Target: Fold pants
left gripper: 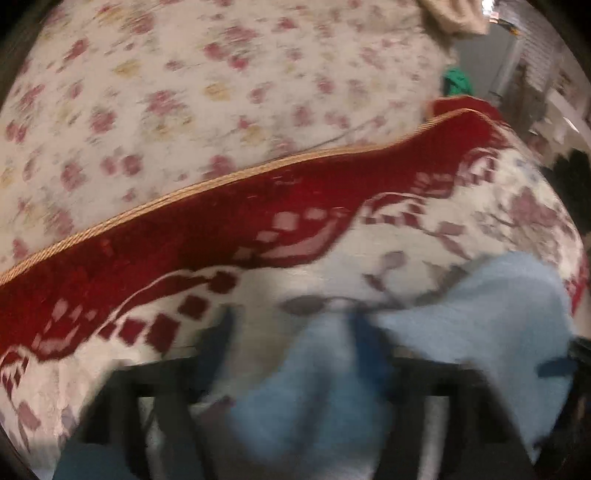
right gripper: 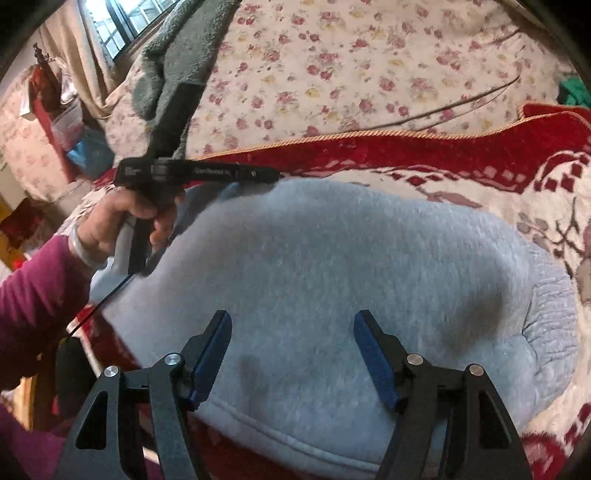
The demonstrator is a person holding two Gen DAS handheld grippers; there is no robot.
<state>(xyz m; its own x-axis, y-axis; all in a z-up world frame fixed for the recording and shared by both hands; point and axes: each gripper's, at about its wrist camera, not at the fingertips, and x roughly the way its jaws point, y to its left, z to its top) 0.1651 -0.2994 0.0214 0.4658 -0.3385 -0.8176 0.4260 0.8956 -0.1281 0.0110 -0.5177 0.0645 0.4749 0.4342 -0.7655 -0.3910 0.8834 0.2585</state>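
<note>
Light blue fleece pants (right gripper: 332, 258) lie bunched on a red-and-cream blanket (right gripper: 480, 155), with a ribbed band (right gripper: 546, 306) at their right end. My right gripper (right gripper: 292, 319) hovers open just over the near part of the pants, with nothing pressed between its blue pads. A hand (right gripper: 122, 218) holds the left gripper's body (right gripper: 195, 171) at the pants' far left edge. The left wrist view is blurred. There my left gripper (left gripper: 291, 321) has its jaws apart, and a fold of the pants (left gripper: 314, 387) lies loosely between them and around the right finger.
The blanket (left gripper: 258, 221) covers a bed with a floral sheet (right gripper: 351, 55). A grey fleece cloth (right gripper: 173, 55) lies at the back left below a window (right gripper: 122, 22). Something green (right gripper: 574, 92) sits at the bed's right edge. A magenta sleeve (right gripper: 33, 295) fills the left.
</note>
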